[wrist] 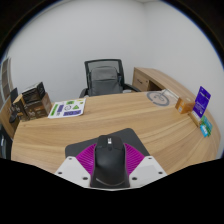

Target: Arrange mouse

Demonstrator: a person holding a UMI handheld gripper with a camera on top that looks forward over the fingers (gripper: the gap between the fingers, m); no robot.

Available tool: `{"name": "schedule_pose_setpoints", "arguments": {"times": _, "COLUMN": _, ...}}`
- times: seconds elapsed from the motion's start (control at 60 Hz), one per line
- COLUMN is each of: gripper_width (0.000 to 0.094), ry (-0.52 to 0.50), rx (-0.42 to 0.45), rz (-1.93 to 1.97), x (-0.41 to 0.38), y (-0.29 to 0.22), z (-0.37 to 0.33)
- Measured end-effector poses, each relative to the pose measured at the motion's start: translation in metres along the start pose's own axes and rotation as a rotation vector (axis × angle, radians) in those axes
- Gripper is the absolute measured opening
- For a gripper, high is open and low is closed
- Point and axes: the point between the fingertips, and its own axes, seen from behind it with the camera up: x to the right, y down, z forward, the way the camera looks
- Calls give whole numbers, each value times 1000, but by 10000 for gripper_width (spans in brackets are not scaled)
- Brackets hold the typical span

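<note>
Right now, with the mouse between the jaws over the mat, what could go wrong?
1. The black mouse sits between the jaws of the gripper, held only by its smooth, rounded sides; it could slip or twist.
2. The grey mouse mat lies just beneath and beyond; released crooked, the mouse may end up askew or partly off it, on the wooden table.

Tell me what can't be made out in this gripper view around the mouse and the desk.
- Gripper view: the near end of the black mouse, between the tongs, is cut off below; whether the pads press it cannot be told.
- The print on the green-and-white sheet is too small.
- The purple card text is too small.
- The office chair base is hidden behind the desk.
</note>
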Motion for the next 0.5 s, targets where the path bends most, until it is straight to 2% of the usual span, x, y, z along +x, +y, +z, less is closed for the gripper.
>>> {"name": "schedule_pose_setpoints", "arguments": {"times": 0.15, "gripper_width": 384, "ry": -24, "rx": -55, "rz": 6, "x": -2, "y": 31, "z": 19}}
{"name": "schedule_pose_setpoints", "arguments": {"times": 0.367, "gripper_width": 400, "ry": -11, "rx": -84, "rz": -8, "x": 3, "y": 54, "z": 30}}
{"name": "schedule_pose_setpoints", "arguments": {"times": 0.45, "gripper_width": 435, "ry": -13, "rx": -86, "rz": 3, "x": 4, "y": 58, "z": 30}}
{"name": "schedule_pose_setpoints", "arguments": {"times": 0.5, "gripper_width": 496, "ry": -19, "rx": -92, "rz": 2, "x": 4, "y": 60, "z": 30}}
